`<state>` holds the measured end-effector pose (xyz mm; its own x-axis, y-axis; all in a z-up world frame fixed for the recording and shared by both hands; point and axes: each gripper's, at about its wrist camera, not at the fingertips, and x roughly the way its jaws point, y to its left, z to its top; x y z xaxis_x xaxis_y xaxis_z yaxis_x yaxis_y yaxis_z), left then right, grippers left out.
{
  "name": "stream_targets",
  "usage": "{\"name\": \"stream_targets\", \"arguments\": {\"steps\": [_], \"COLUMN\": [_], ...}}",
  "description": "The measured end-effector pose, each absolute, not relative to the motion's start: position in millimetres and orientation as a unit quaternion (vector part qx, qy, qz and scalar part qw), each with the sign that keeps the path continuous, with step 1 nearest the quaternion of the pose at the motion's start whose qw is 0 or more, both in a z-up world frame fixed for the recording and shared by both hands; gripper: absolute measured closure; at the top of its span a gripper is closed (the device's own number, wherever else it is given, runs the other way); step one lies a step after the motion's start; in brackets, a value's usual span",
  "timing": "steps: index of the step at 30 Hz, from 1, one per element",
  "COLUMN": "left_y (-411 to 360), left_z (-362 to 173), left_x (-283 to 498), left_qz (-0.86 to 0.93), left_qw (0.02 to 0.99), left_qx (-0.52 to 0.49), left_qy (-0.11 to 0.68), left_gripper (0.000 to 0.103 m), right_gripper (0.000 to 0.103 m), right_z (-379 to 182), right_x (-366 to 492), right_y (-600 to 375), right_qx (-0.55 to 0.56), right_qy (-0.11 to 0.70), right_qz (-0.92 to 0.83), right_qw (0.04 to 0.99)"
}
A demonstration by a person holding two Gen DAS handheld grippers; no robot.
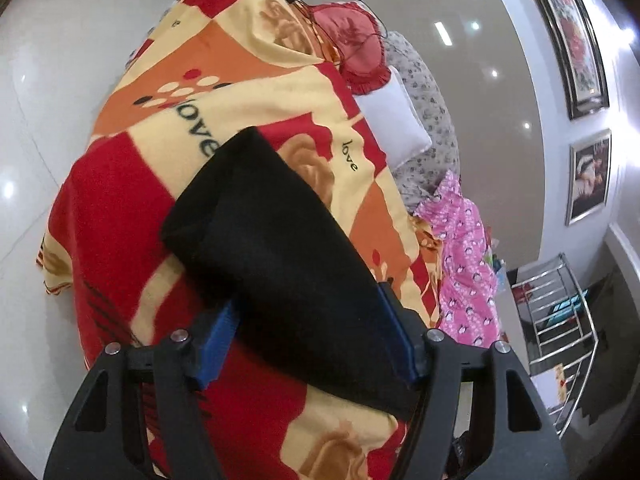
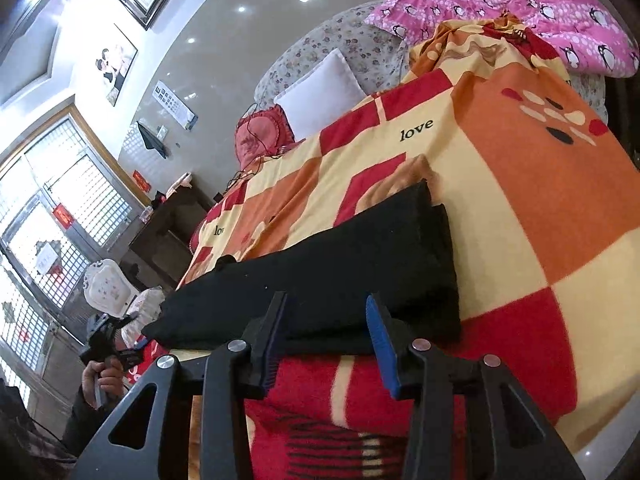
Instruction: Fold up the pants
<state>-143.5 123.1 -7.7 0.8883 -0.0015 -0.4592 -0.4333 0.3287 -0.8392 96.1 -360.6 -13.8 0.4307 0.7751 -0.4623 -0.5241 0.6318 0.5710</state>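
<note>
- Bedroom; the bed (image 2: 520,208) carries a red, orange and cream checked blanket (image 1: 132,184) printed with "love". White pillow (image 1: 390,120) and pink penguin-print quilt (image 2: 532,4) lie at the far side.
- Black pants (image 1: 280,240) lie flat on the blanket near the bed's near edge, already folded into a long, narrow, layered band. In the right wrist view two stacked edges show at its far end (image 2: 432,208).
- Long axis: runs along the bed's near edge in the right wrist view; in the left wrist view it runs away from the camera, so the left hand works from one short end.
- Left hand-held gripper (image 1: 316,340): jaws spread wide, straddling the near end of the pants; pads not pressing the cloth.
- Right hand-held gripper (image 2: 326,340): jaws parted at the band's long edge, nothing pinched.
- Judgement: lengthwise folds done, both grips released. Left, if anything: one more fold end to end, or tidying the edges.
</note>
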Motion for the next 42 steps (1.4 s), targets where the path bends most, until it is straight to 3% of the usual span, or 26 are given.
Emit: {"name": "stream_targets", "arguments": {"steps": [3, 4, 5, 6, 7, 16, 23, 28, 32, 42], "left_y": [120.9, 120.1, 119.3, 118.9, 118.0, 104.8, 109.1, 113.9, 117.9, 130.1], "left_z": [-5.9, -4.3, -1.4, 0.5, 0.7, 10.8, 8.3, 19.1, 33.9, -9.3], "left_x": [-147.2, -148.4, -147.8, -146.0, -145.1, -131.1, -128.7, -120.1, -116.5, -119.2], "left_qz": [0.14, 0.146, 0.152, 0.16, 0.166, 0.213, 0.219, 0.213, 0.211, 0.23], "left_qw": [0.801, 0.806, 0.813, 0.816, 0.817, 0.864, 0.867, 0.874, 0.882, 0.858], "left_qx": [-0.554, -0.546, -0.534, -0.522, -0.517, -0.405, -0.397, -0.385, -0.373, -0.402], "left_qy": [0.179, 0.175, 0.178, 0.189, 0.193, 0.207, 0.207, 0.206, 0.196, 0.221], "left_gripper": [0.04, 0.056, 0.081, 0.093, 0.095, 0.095, 0.095, 0.096, 0.097, 0.097], "right_gripper": [0.061, 0.061, 0.061, 0.061, 0.061, 0.06, 0.06, 0.073, 0.099, 0.099], "right_z": [-13.3, -13.5, -13.9, -14.0, -13.8, -25.9, -53.4, -60.0, -59.1, -60.7], "right_x": [93.1, 92.4, 91.6, 91.1, 90.1, 102.1, 133.3, 148.5, 148.9, 131.1], "right_y": [-362.6, -362.9, -363.0, -363.2, -364.3, -397.7, -403.6, -396.6, -391.7, -394.1], "right_qx": [0.169, 0.165, 0.161, 0.158, 0.156, 0.298, 0.402, 0.407, 0.367, 0.328], "right_qy": [0.362, 0.363, 0.365, 0.368, 0.369, 0.411, 0.439, 0.45, 0.463, 0.459], "right_qz": [0.388, 0.386, 0.382, 0.38, 0.379, 0.357, 0.336, 0.307, 0.283, 0.277], "right_qw": [0.831, 0.832, 0.833, 0.834, 0.834, 0.784, 0.73, 0.733, 0.756, 0.778]}}
